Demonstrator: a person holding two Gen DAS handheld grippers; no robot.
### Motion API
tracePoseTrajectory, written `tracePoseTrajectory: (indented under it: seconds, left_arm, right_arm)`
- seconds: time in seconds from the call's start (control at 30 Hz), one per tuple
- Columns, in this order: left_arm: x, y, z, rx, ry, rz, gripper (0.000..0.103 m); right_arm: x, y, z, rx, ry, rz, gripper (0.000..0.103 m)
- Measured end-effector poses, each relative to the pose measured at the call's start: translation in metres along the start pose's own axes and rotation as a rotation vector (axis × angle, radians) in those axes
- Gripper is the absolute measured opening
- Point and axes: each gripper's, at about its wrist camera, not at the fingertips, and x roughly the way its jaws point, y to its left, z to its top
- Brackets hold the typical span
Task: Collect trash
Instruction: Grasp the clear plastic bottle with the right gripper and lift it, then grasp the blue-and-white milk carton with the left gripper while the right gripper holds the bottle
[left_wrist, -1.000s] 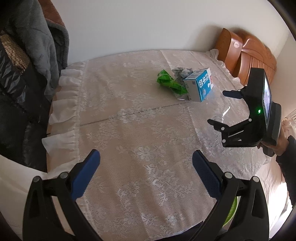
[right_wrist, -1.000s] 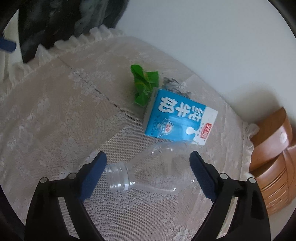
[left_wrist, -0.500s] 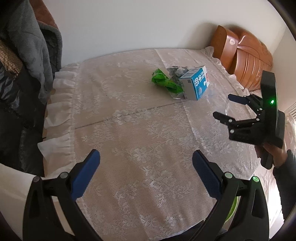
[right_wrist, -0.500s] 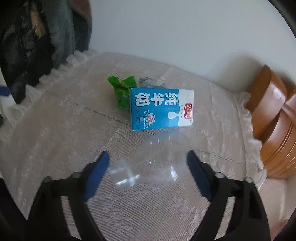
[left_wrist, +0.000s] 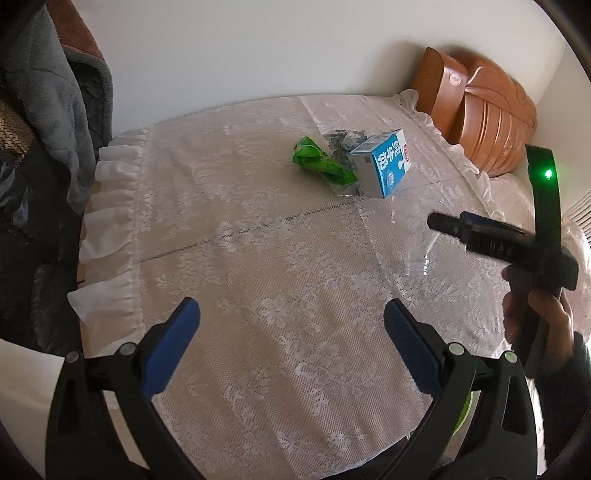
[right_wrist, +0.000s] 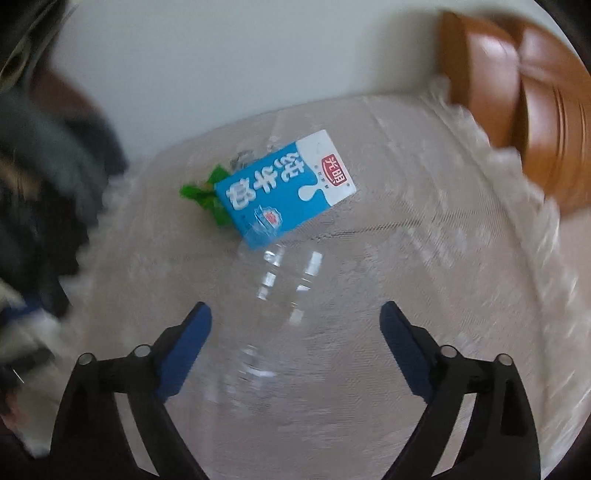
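Note:
A blue and white milk carton (left_wrist: 384, 166) lies on the lace tablecloth (left_wrist: 258, 258) at the far right, with a crumpled green wrapper (left_wrist: 321, 164) and a silvery wrapper (left_wrist: 341, 138) beside it. A clear plastic bottle (right_wrist: 280, 295) lies in front of the carton (right_wrist: 284, 192), blurred; it shows faintly in the left wrist view (left_wrist: 417, 236). My right gripper (right_wrist: 295, 328) is open just above the bottle, seen side-on in the left wrist view (left_wrist: 454, 223). My left gripper (left_wrist: 291, 328) is open and empty over the near table.
A wooden chair back (left_wrist: 480, 110) stands at the far right, also in the right wrist view (right_wrist: 524, 96). Dark clothes (left_wrist: 40, 147) hang at the left. The white wall runs behind the table. Something green (left_wrist: 466, 410) shows under the table's near edge.
My right gripper has swung round and come down closer over the bottle, so the carton now lies tilted in its view. The left gripper has stayed nearly still.

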Motion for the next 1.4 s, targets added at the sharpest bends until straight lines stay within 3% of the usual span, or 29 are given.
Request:
tracePoseTrajectory:
  seconds: [0.13, 0.37, 0.47, 0.53, 0.67, 0.77, 0.9, 1.03, 1.27, 1.4]
  left_arm:
    - [0.002, -0.002, 0.003, 0.012, 0.002, -0.016, 0.095]
    - [0.007, -0.002, 0.010, 0.044, 0.006, -0.043, 0.095]
    - [0.012, -0.001, 0.014, 0.057, 0.014, -0.053, 0.095]
    - [0.014, -0.001, 0.016, 0.066, 0.016, -0.060, 0.095]
    - [0.015, -0.003, 0.021, 0.091, 0.011, -0.068, 0.095]
    - [0.013, -0.004, 0.024, 0.107, 0.003, -0.069, 0.095]
    - [0.012, -0.008, 0.026, 0.119, -0.004, -0.071, 0.095]
    - [0.008, -0.022, 0.028, 0.145, -0.019, -0.078, 0.095]
    - [0.013, -0.064, 0.046, 0.248, -0.076, -0.114, 0.095]
    - [0.041, -0.087, 0.076, 0.314, -0.104, -0.138, 0.095]
  right_arm:
    - [0.016, 0.014, 0.003, 0.079, 0.012, -0.047, 0.093]
    - [0.038, 0.027, -0.014, 0.172, -0.003, -0.210, 0.093]
    - [0.042, 0.035, -0.018, 0.128, -0.029, -0.282, 0.084]
    - [0.047, 0.037, -0.021, 0.109, -0.031, -0.311, 0.070]
    - [0.047, 0.036, -0.025, 0.105, -0.053, -0.322, 0.063]
    - [0.039, 0.030, -0.029, 0.115, -0.066, -0.269, 0.063]
    - [0.010, 0.024, -0.033, 0.145, -0.123, -0.150, 0.063]
    - [-0.034, 0.016, -0.041, 0.163, -0.176, -0.098, 0.063]
    - [-0.121, -0.007, -0.081, 0.186, -0.245, -0.132, 0.063]
    - [-0.153, -0.022, -0.101, 0.213, -0.259, -0.172, 0.063]
